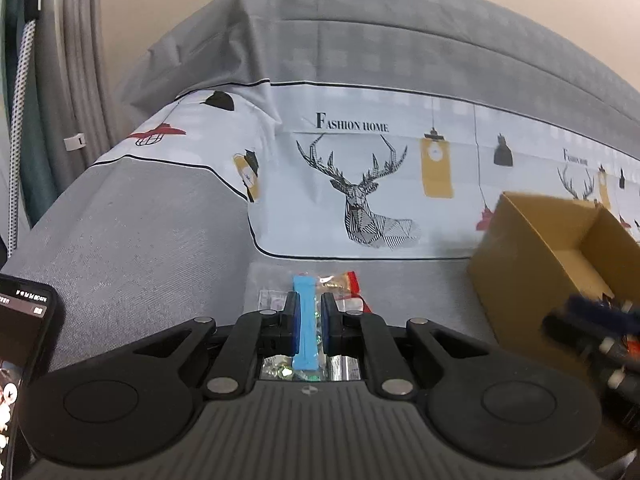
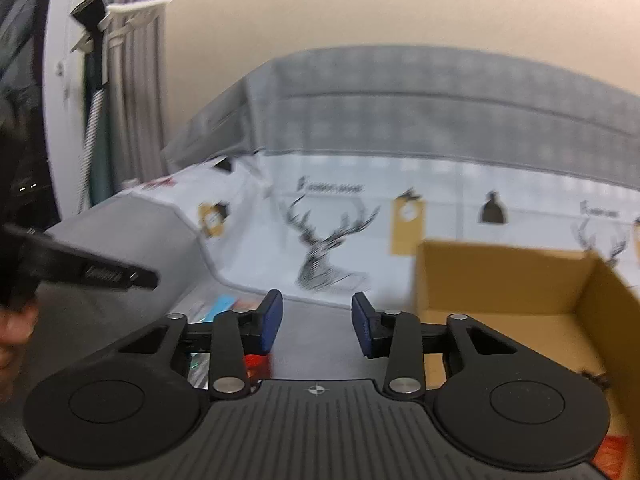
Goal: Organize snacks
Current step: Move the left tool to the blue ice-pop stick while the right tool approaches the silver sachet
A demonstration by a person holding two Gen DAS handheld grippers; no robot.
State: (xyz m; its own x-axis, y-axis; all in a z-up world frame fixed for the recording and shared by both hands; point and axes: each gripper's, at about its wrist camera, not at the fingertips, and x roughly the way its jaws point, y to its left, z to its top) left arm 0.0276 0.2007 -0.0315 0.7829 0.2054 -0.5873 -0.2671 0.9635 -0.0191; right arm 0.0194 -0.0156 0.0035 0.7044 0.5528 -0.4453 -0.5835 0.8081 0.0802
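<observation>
Ahead of you lies a bed under a grey sheet (image 1: 132,220), with a pale printed cover (image 1: 360,184) folded across it. That cover carries a line-drawn deer head (image 1: 360,200), the words "Fashion Home" (image 1: 352,123), and yellow and black hanging lamps. To your left, grey curtains (image 1: 76,60) hang beside a cream wall (image 2: 360,8). A dark phone (image 1: 20,344) with a lit screen sits at the lower left edge.

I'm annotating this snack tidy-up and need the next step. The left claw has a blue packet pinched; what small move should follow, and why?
Probably carry the blue snack packet rightward toward the open cardboard box. The left claw is shut on it, the box stands open to its right, and more packets still lie on the grey cover. The right claw is open and empty.
</observation>
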